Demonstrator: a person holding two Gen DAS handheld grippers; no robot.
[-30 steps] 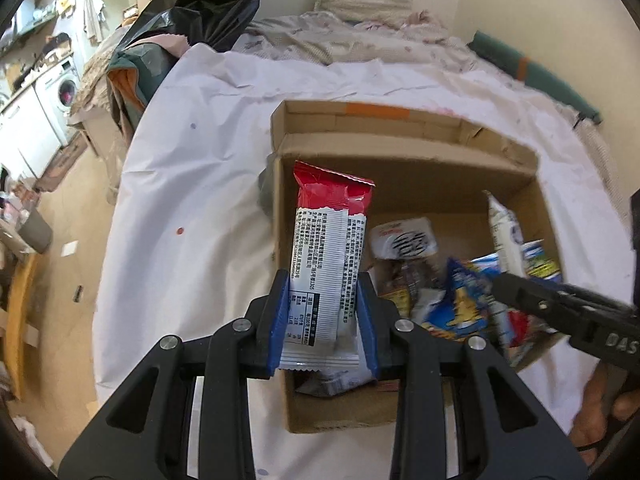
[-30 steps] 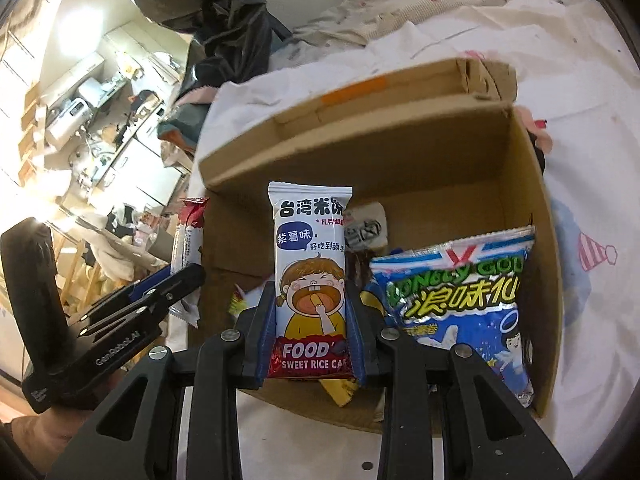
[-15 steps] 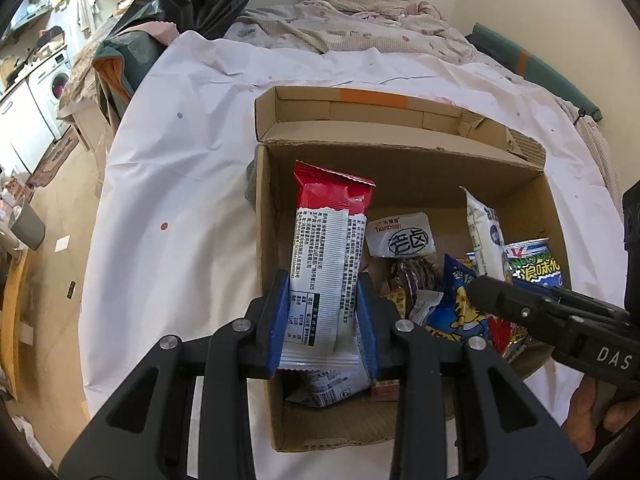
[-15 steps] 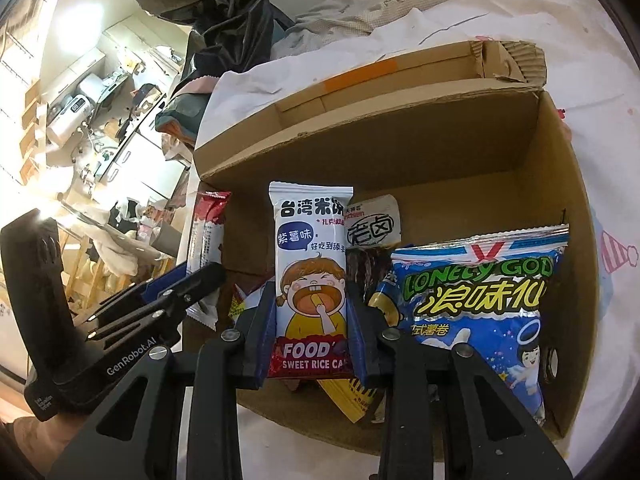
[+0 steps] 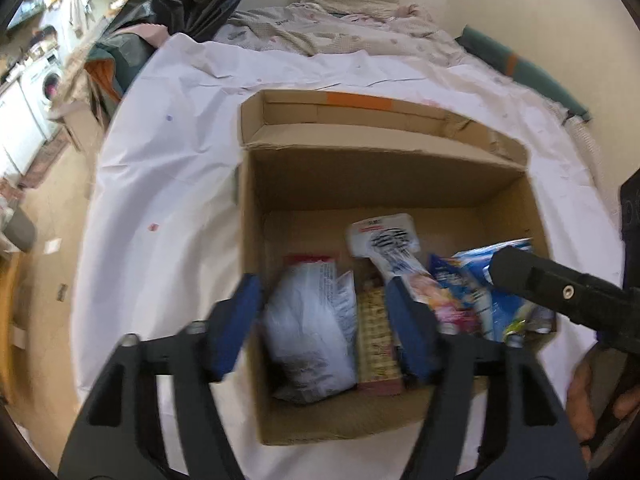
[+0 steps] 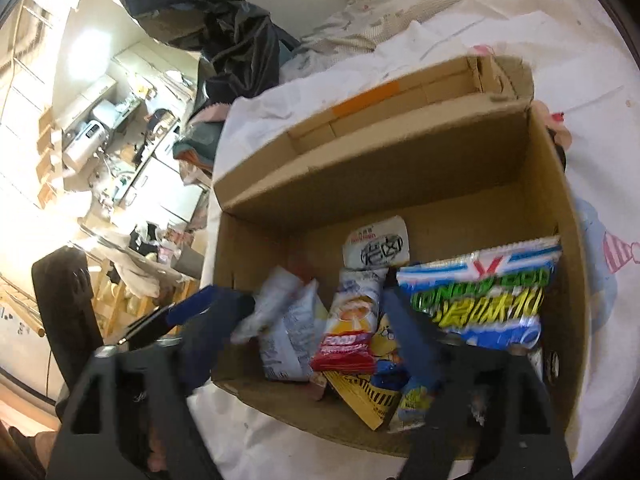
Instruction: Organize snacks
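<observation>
White sheet covers the bed under an open cardboard box, seen from the left wrist camera; rumpled bedding lies at the far end. The left gripper hangs over the near left part of the box and its jaws are opening — the blue pads touch nothing. Between them, loose and blurred, a white packet with a red end lies inside the box, beside a checkered bar. At right, a finger of the right gripper reaches over blue bags.

From the right wrist camera, the same box sits on the sheet, and a bright kitchen area shows at far left. The right gripper is also opening — its pads grip nothing. A rice cake packet lies free between them on other snacks. A blue and green chip bag leans at right, a round white pack lies farther in, and the white packet lies at left.
</observation>
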